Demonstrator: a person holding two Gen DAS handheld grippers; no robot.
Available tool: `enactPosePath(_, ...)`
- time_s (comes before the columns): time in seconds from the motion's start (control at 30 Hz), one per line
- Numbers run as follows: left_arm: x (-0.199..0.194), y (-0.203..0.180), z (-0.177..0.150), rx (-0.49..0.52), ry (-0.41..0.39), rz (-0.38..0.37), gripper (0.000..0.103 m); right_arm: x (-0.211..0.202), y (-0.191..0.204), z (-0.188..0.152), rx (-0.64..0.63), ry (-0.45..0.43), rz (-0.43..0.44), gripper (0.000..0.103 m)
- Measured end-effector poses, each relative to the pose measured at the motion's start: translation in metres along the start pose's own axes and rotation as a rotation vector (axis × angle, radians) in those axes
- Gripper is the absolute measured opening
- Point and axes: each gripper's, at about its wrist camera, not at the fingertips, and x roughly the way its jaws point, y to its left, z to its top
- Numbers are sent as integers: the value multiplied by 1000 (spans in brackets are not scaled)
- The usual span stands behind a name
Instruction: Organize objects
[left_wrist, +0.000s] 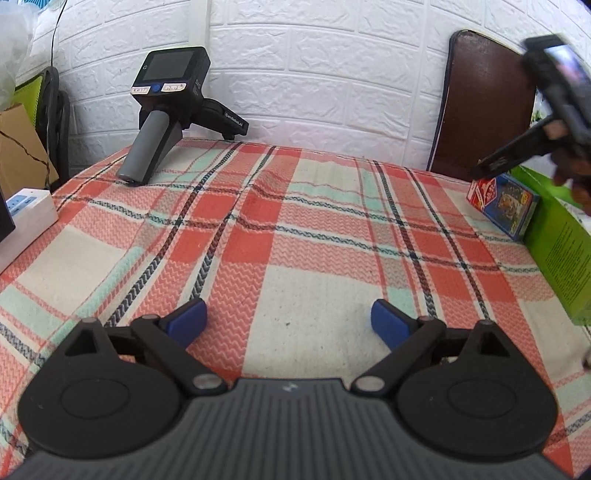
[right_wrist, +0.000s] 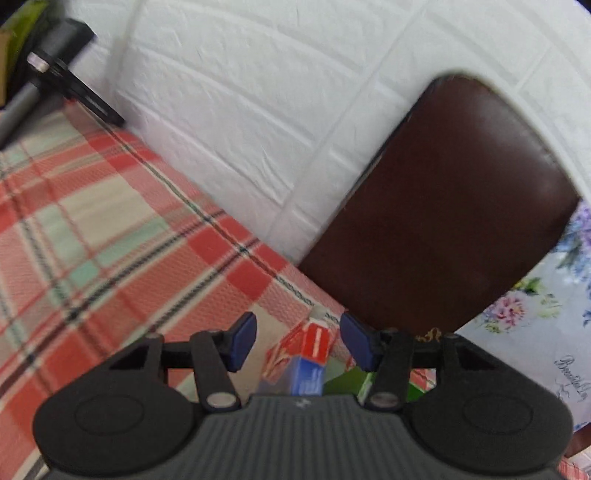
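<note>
right now the left gripper (left_wrist: 288, 323) hangs low over the plaid tablecloth (left_wrist: 295, 229), tipped downward, its blue pads (left_wrist: 192, 319) spread far apart with only bare cloth between them. it touches nothing.

over at the right side of the table the right gripper (right_wrist: 297, 341) is tilted and angled steeply down, its view blurred. its blue fingers (right_wrist: 243, 341) stand partly apart, one on each side of the red and blue card box (right_wrist: 306, 354), with a visible gap between each pad and the box, so the box sits between the jaws without being pinched. from the left wrist view this same gripper (left_wrist: 491, 164) appears as a dark smeared shape reaching down toward the card box (left_wrist: 504, 201), with part of a hand (left_wrist: 576, 184) behind it.

the card box lies near the table's right edge, close against a green box (left_wrist: 557, 236) that stands just beside it. behind them a dark brown chair back (left_wrist: 484, 103) leans at the white brick wall (left_wrist: 314, 66). at the far left corner a spare handheld gripper device (left_wrist: 166, 107) is propped on the cloth, its grey handle pointing down. a white power strip (left_wrist: 26, 206) sits at the left edge, and a floral cloth (right_wrist: 546, 314) shows beyond the chair in the right wrist view.
</note>
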Motion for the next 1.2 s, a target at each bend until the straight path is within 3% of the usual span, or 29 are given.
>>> enactPosePath(0.07,0,1,0,-11,-2,-6,97,12,2,3,-24,75,28,23)
enactPosePath(0.17,0,3,0,-24,-5,-12,97,3,10,-1,-18,79,102,18)
enactPosePath(0.27,-1,7,1,-49,-15,-29,97,-31,30,-16,2,-6,211,17)
enactPosePath(0.4,-5,27,3,-167,-36,-88,96,-93,87,-53,-65,-103,323,18)
enactPosePath(0.47,-5,32,4,-201,-29,-105,96,-124,117,-80,-104,-136,378,23)
enactPosePath(0.53,-8,33,6,-211,-17,-109,96,-151,134,-104,-102,-178,432,54)
enactPosePath(0.67,-21,35,7,-226,17,-121,95,-184,138,-136,-31,-260,455,55)
enactPosePath(0.77,-35,36,7,-248,51,-170,88,-185,125,-152,40,-281,451,62)
enactPosePath(0.83,-42,28,8,-226,64,-204,86,-176,118,-159,76,-265,441,79)
enactPosePath(1.07,-40,-36,5,-56,229,-300,80,-166,121,-181,97,-241,395,78)
enactPosePath(1.13,-34,-45,-2,-45,274,-301,79,-160,120,-186,137,-234,424,64)
enactPosePath(1.2,-35,-57,-5,10,253,-289,77,-161,117,-190,183,-241,449,62)
